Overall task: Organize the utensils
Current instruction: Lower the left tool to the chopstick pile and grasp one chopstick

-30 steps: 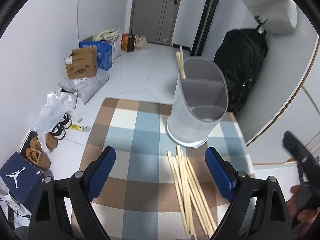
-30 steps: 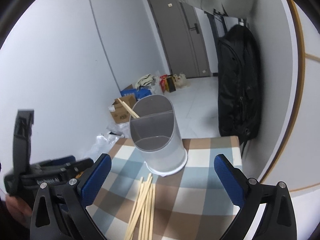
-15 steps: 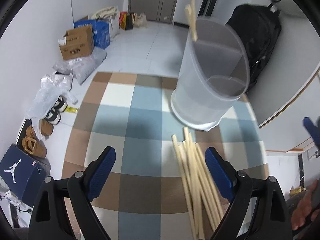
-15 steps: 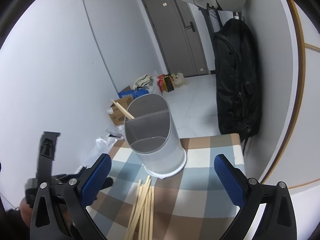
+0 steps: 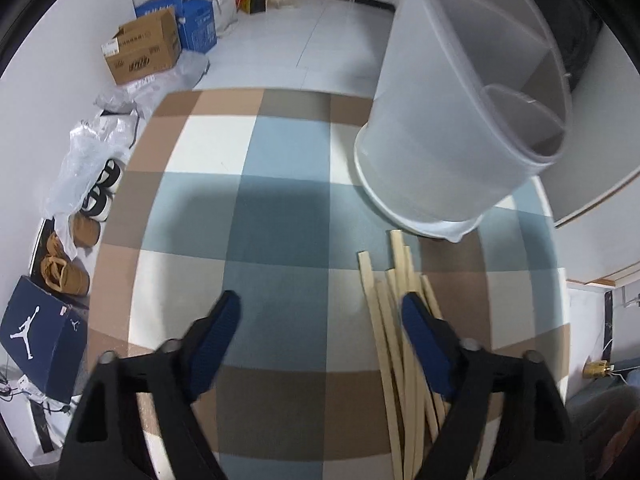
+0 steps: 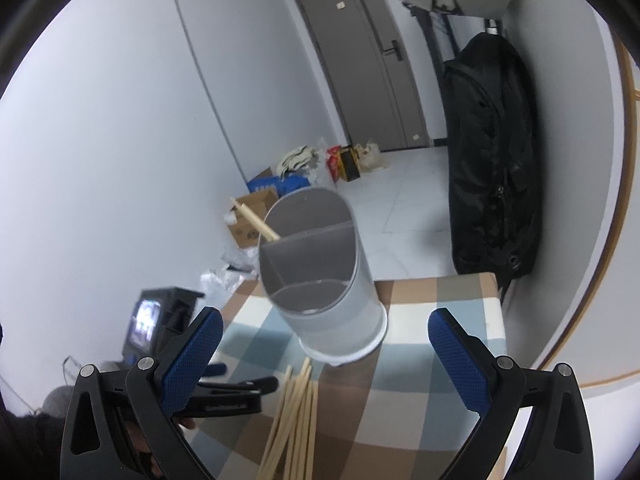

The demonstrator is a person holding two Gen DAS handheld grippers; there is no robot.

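Several wooden chopsticks (image 5: 398, 256) lie in a loose bundle on the checked tablecloth (image 5: 280, 208), just in front of a translucent divided holder (image 5: 448, 128). My left gripper (image 5: 320, 312) points steeply down over the cloth with its jaws closing. Its right finger (image 5: 416, 320) sits over the bundle, the leftmost sticks lie just inside it, and the pads press on nothing. In the right wrist view my right gripper (image 6: 326, 336) is open and empty, facing the holder (image 6: 320, 280), which has one chopstick (image 6: 256, 220) leaning in its rear compartment. The bundle (image 6: 296, 412) and the left gripper (image 6: 240, 390) show below.
A black backpack (image 6: 492, 160) hangs on the wall right of the table. On the floor to the left are cardboard boxes (image 5: 140, 52), bagged shoes (image 5: 96, 196) and a dark blue shoebox (image 5: 40, 332). A grey door (image 6: 360, 68) stands at the far end.
My left gripper has dropped toward the cloth and tipped downward, and its jaws have narrowed over the left side of the bundle. The right gripper has stayed in place.
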